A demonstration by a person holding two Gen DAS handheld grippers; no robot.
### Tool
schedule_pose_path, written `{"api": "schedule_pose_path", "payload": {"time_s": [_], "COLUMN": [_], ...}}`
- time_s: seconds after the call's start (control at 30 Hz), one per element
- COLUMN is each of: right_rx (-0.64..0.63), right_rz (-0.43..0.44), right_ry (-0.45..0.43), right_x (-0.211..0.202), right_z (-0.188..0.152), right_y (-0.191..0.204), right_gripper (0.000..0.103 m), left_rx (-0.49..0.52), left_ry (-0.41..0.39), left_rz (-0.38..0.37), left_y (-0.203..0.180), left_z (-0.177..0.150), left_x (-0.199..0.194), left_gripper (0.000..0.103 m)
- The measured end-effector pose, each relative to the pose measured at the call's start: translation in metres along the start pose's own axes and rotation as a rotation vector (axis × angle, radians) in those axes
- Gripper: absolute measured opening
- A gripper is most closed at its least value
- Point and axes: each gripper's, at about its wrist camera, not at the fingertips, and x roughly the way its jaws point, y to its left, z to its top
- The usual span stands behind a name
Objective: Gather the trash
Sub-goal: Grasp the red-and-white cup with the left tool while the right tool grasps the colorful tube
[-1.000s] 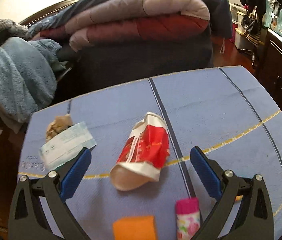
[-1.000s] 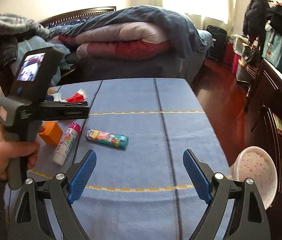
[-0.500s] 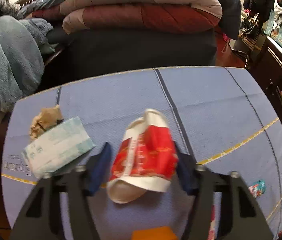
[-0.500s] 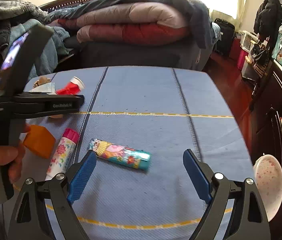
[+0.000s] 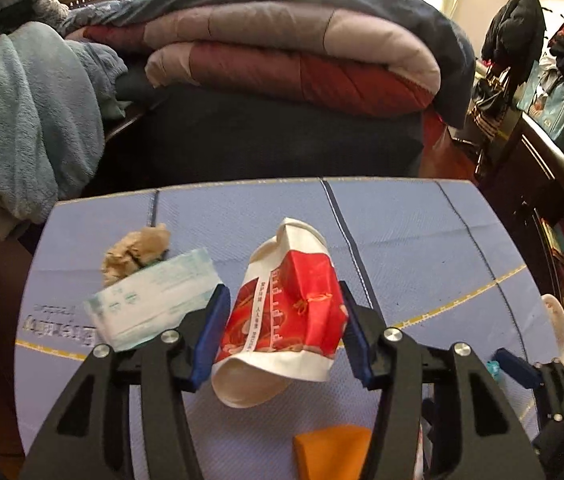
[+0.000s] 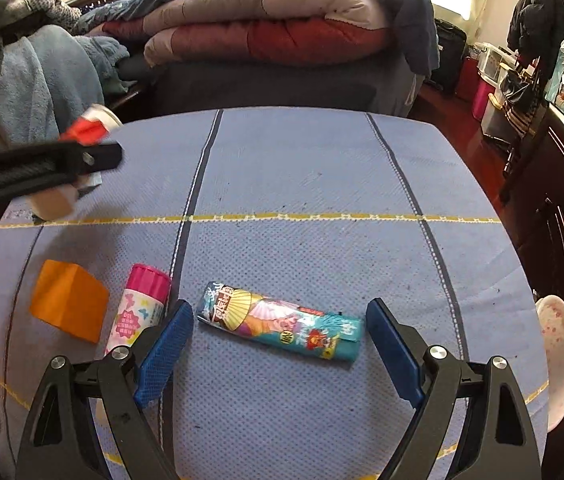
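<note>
My left gripper (image 5: 282,320) is shut on a crushed red and white paper cup (image 5: 282,312) and holds it above the blue table cloth (image 5: 422,232). The cup also shows in the right wrist view (image 6: 89,130), in the left gripper's black fingers (image 6: 97,158). My right gripper (image 6: 279,328) is open and low over the table, with its jaws either side of a teal printed wrapper tube (image 6: 282,324). A crumpled brown paper ball (image 5: 135,252) and a pale green packet (image 5: 153,296) lie at the table's left.
An orange paper block (image 6: 69,300) and a pink-capped glue stick (image 6: 139,304) lie left of the right gripper. A white speckled bowl (image 6: 558,344) sits off the table's right edge. Folded quilts (image 5: 282,52) and a blue blanket (image 5: 29,120) lie behind the table.
My left gripper closed on the red and white cup and lifted it. My right gripper moved forward and down until its jaws straddle the teal tube.
</note>
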Motion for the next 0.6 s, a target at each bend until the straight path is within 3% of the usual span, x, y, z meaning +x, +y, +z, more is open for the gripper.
{"api": "schedule_pose_path", "payload": {"time_s": [0.07, 0.33, 0.6], "right_rx": [0.004, -0.010, 0.012], "right_rz": [0.009, 0.020, 0.024], "right_ry": [-0.005, -0.010, -0.032], "right_x": [-0.001, -0.011, -0.038], "right_z": [0.000, -0.007, -0.020], "right_y": [0.001, -0.003, -0.024], "right_gripper": [0.081, 0.081, 0.081], "left_rx": [-0.003, -0.011, 0.017], "left_ry": [-0.011, -0.036, -0.070], "left_rz": [-0.003, -0.011, -0.038], "left_y": [0.001, 0.001, -0.024], "left_z": [-0.001, -0.007, -0.016], "left_x": [-0.008, -0.032, -0.062], "left_gripper": [0.054, 0.054, 0.054]}}
